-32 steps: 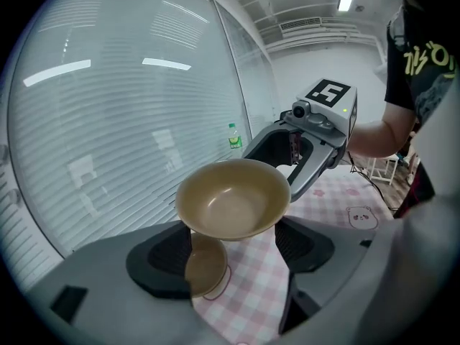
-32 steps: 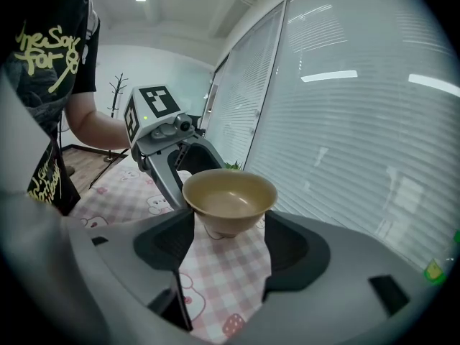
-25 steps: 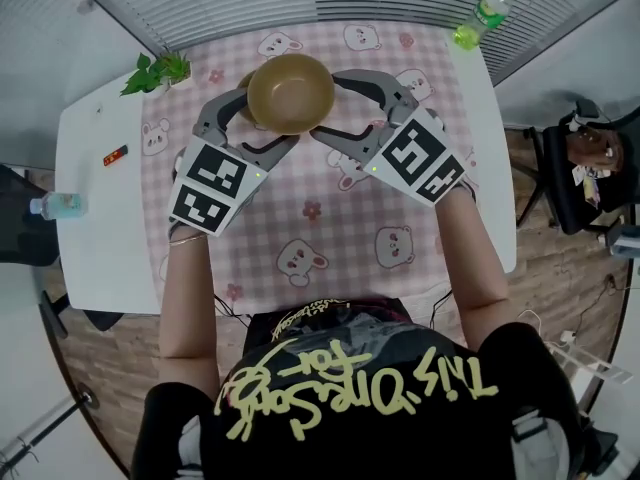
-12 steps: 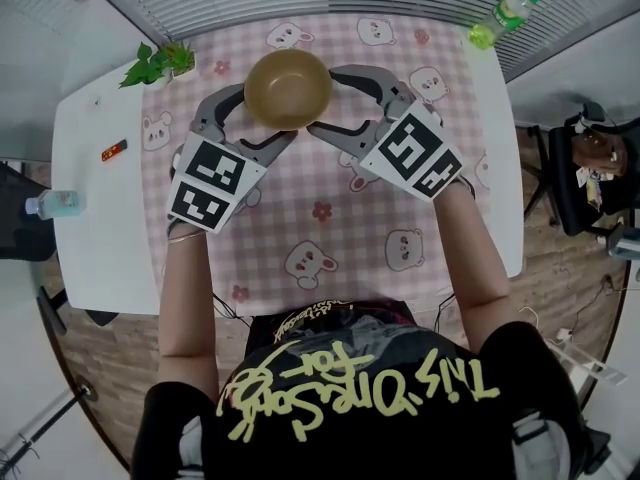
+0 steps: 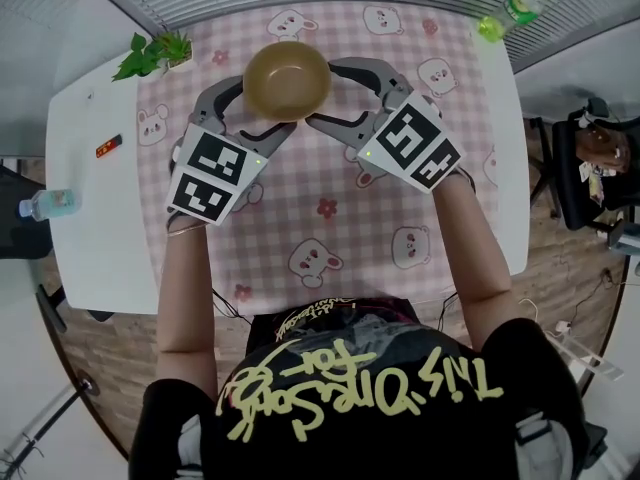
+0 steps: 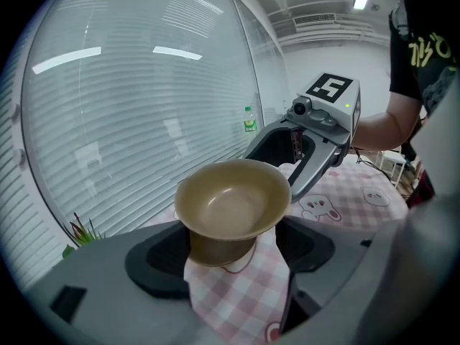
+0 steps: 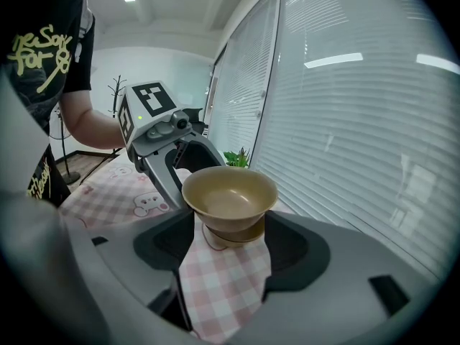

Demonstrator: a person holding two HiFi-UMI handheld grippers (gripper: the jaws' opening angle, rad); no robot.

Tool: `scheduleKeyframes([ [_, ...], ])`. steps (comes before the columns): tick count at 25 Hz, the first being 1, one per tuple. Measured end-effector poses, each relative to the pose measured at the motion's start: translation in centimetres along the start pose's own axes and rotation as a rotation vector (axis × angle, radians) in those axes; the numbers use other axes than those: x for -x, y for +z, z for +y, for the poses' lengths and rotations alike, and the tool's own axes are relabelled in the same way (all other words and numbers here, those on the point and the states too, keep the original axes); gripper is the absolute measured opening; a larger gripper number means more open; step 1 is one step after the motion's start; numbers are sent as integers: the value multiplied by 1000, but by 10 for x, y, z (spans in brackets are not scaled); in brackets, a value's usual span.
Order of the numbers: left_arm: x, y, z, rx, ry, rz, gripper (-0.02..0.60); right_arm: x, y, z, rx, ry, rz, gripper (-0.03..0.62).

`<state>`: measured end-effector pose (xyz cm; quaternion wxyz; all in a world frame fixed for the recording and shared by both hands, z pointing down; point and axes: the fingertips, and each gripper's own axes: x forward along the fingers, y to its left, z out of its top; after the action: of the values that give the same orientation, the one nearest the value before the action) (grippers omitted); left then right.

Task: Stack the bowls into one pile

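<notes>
- Bowl point(image 5: 287, 80) at far centre of checked cloth point(image 5: 330, 178); poss. 2nd bowl nested under it, view unclear.
- Left gripper point(image 6: 230, 261) & right gripper point(image 7: 228, 254): jaws spread, straddling bowl's base from opp. sides. Judged: to steady the pile.

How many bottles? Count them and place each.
2. A green bottle at the table's far right corner; a clear bottle at its left edge. None looks hidden.

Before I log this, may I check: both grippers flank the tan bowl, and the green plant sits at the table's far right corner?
Not quite: the green plant sits at the table's far left corner, as the head view shows; a green bottle occupies the far right. Both the left gripper and right gripper do flank the tan bowl.
</notes>
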<state>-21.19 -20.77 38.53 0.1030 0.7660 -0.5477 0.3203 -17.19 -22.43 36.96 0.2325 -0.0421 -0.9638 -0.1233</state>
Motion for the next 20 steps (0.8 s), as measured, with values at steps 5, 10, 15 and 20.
scheduleKeyframes([
  [5,-5,-6,4,1,7,12,371,-8,-5,-2,-11,3,10,311],
  [10,-11,-12,6,-4,7,20,373,-15,-12,-2,-27,6,24,311],
  [15,-15,-17,9,-9,17,22,377,-21,-17,-2,-47,4,26,310],
  [20,-18,-21,13,-5,23,24,382,-27,-19,-3,-50,6,36,310],
])
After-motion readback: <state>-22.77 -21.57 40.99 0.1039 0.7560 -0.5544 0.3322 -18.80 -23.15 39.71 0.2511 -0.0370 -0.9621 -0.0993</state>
